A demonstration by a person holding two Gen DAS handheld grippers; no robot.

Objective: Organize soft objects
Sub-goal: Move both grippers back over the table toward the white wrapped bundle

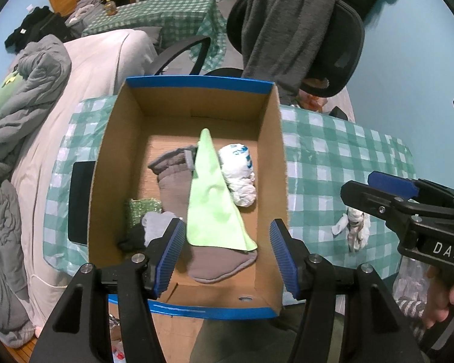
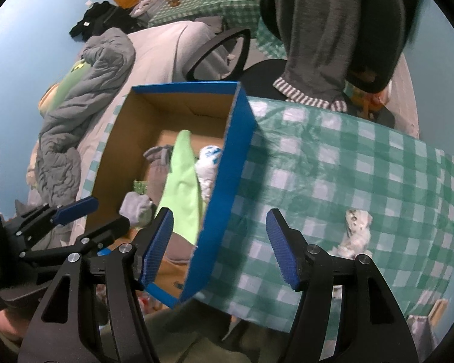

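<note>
Hovering wide and empty, left tongs (image 1: 227, 257) over box (image 1: 275, 163), right tongs (image 2: 219, 249) seemingly straddling its blue edge.

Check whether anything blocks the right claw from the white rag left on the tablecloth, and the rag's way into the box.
Nothing visible lies between the right claw and the white rag; only bare checkered tablecloth is around it. On the way into the cardboard box, its blue side wall stands between them, so the rag likely has to be lifted over the rim.
</note>
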